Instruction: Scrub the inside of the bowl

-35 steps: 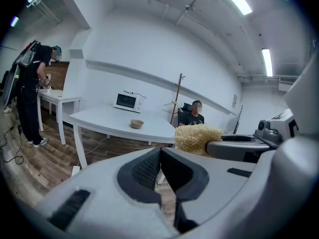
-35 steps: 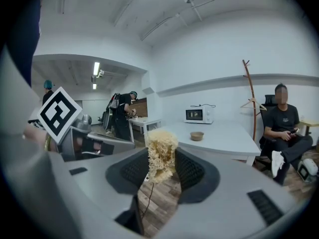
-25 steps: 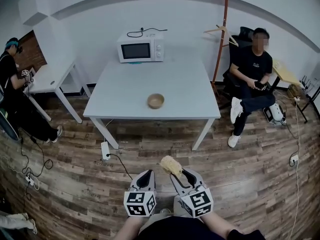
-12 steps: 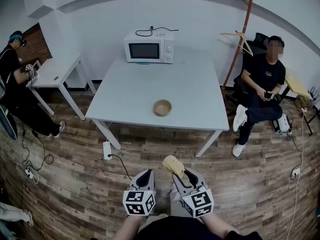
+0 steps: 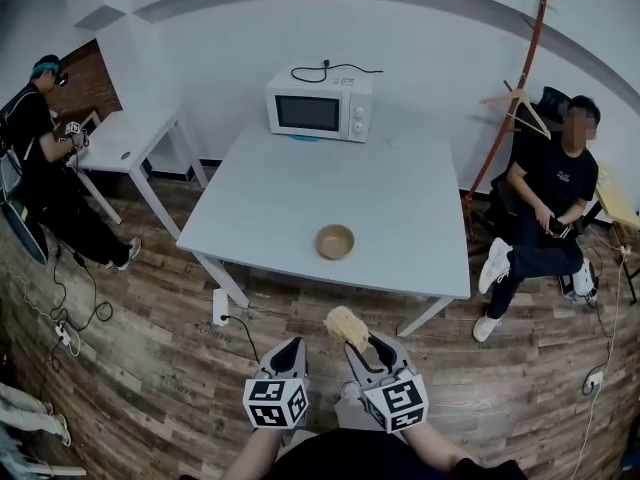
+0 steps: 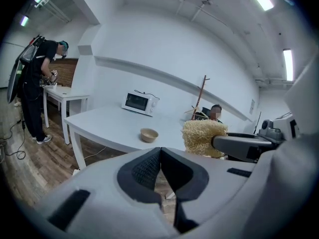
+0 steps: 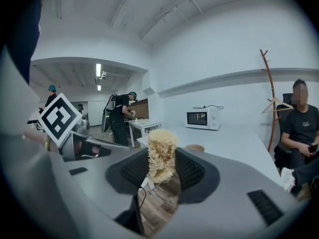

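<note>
A small tan wooden bowl [image 5: 335, 241] stands upright near the front edge of the grey table [image 5: 300, 198]; it also shows in the left gripper view as the bowl [image 6: 149, 134] and, partly hidden, as the bowl [image 7: 195, 148] in the right gripper view. My right gripper [image 5: 358, 341] is shut on a pale yellow loofah scrubber [image 5: 346, 325], whose fibrous block [image 7: 161, 153] sticks up between the pads. My left gripper [image 5: 288, 351] is shut with nothing in it, its pads meeting [image 6: 160, 151]. Both grippers hang over the wooden floor, short of the table.
A white microwave [image 5: 319, 104] sits at the table's far edge. A seated person [image 5: 548, 200] and a coat stand [image 5: 517, 78] are at the right. At the left, another person [image 5: 40, 158] stands by a small white table [image 5: 125, 143]. A power strip [image 5: 219, 306] with cables lies under the table's front edge.
The table and bowl have come closer and shifted right in the head view. Both grippers keep their place in that view, still shut, the scrubber still held.
</note>
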`<move>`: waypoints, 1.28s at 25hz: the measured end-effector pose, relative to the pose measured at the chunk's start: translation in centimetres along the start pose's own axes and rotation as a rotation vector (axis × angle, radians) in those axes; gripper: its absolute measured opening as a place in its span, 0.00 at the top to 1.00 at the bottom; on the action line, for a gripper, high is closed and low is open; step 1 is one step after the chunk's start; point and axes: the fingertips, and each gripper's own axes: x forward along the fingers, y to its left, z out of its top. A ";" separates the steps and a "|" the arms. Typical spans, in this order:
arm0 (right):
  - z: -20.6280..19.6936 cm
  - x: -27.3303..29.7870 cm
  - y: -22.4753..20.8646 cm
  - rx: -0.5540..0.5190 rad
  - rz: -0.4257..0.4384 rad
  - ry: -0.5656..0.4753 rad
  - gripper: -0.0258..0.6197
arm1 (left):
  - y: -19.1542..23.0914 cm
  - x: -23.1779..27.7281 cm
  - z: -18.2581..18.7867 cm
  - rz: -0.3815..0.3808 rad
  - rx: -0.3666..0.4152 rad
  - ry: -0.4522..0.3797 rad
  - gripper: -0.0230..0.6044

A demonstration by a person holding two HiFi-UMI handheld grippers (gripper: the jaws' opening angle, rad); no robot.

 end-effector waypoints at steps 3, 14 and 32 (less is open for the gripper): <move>0.4 1.2 -1.7 -0.002 0.020 0.001 0.71 | 0.1 1.8 0.8 0.019 -0.007 -0.004 0.93; 1.1 5.0 -8.7 -0.037 0.078 0.009 0.71 | -0.5 9.0 3.0 0.069 -0.040 -0.036 0.93; -0.2 8.5 -13.3 0.012 0.083 0.041 0.71 | 0.6 13.9 3.5 0.097 -0.036 0.004 0.93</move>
